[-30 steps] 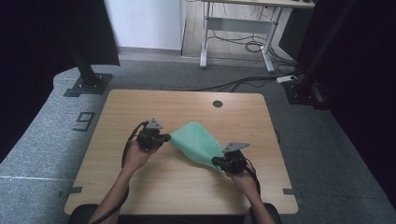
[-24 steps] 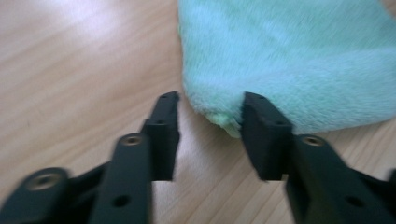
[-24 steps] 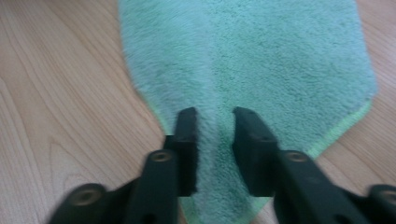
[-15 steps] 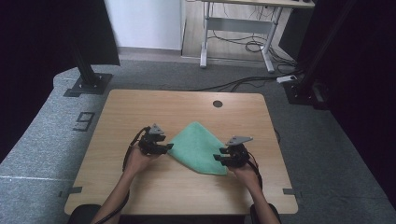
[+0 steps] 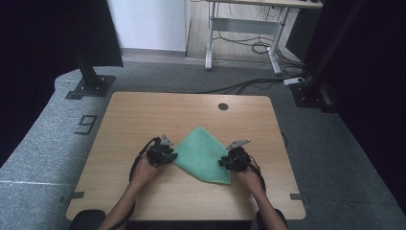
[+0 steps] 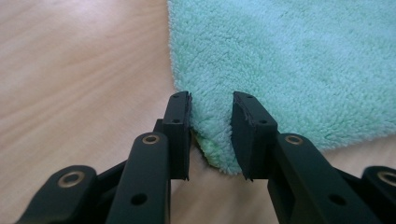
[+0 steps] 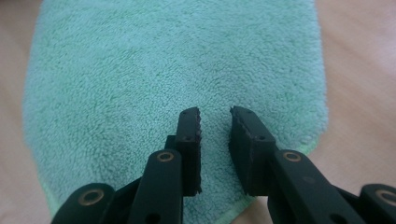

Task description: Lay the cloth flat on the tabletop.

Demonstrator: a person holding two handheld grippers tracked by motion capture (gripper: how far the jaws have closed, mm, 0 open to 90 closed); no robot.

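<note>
While lying flat toward the near side of the wooden table (image 5: 143, 115), apparently folded over on itself into a pointed, roughly triangular shape: a mint-green terry towel (image 5: 203, 153), flanked by two hand-held grippers. At its left corner, the left gripper (image 5: 168, 156), jaws parted by a narrow gap after just closing in, with the doubled corner of the towel lying between and beneath the tips but not yet pinched. Seen in the left gripper view, a second, brighter layer peeking out under the top one at that corner. At the towel's right side, near its front point, the right gripper (image 5: 226, 163), likewise just drawn closer yet left slightly apart, poised over plain pile a little inside the hemmed edge, with nothing clamped and towel under rather than between the pads. Judged from the looped, fluffy surface: light, soft and wholly limp, with no stiffness to carry its own shape, so bound to sag, drape and swing once lifted. Little risk of slipping, given a pile deep enough for the pads to bite into; nothing fragile about it either. Best taken at the corners or along the stitched hem, both layers together, since a pinch on the top layer alone would probably peel the fold open. Worth lifting both ends evenly, to keep the middle from dragging on the wood.
</note>
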